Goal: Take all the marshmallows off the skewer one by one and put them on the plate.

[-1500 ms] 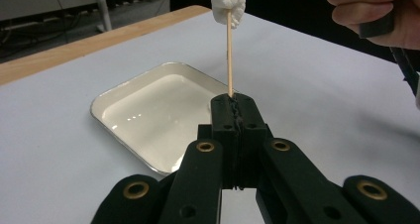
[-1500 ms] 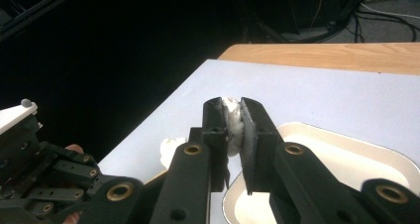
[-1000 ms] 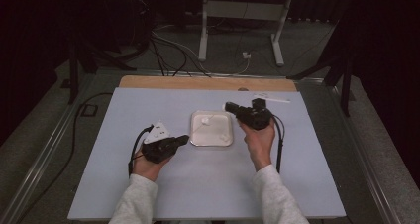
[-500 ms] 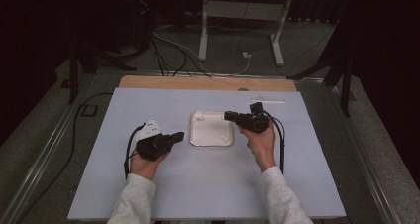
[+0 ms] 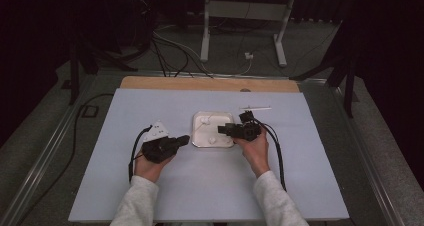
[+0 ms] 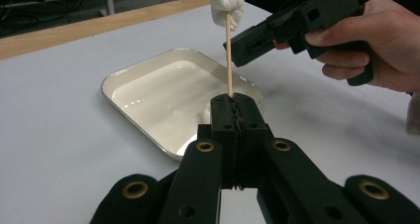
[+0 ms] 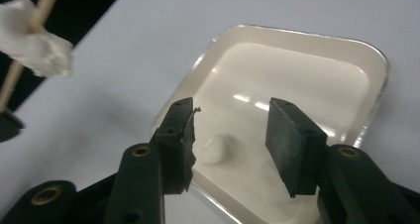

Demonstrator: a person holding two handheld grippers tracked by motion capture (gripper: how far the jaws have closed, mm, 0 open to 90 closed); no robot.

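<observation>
A white tray [image 5: 200,138] lies mid-table, and one loose marshmallow [image 7: 214,152] rests inside it near the front rim. My left gripper [image 6: 234,102] is shut on a thin wooden skewer [image 6: 229,60] that stands upright. A white marshmallow [image 6: 225,3] is speared on the skewer's top. In the high view the left gripper [image 5: 184,139] sits just left of the tray. My right gripper [image 7: 230,120] is open and hovers over the tray's near part, with the loose marshmallow below its jaws. From above, the right gripper [image 5: 221,130] points left across the tray.
A second skewer [image 5: 255,107] lies on the white tabletop behind the right hand. A wooden strip [image 5: 210,84] runs along the table's far edge. Cables trail from both grippers toward the person. Bare table surface surrounds the tray.
The right gripper has come down and toward the person, from the tray's far right corner to over its near part. The left gripper has shifted right, closer to the tray.
</observation>
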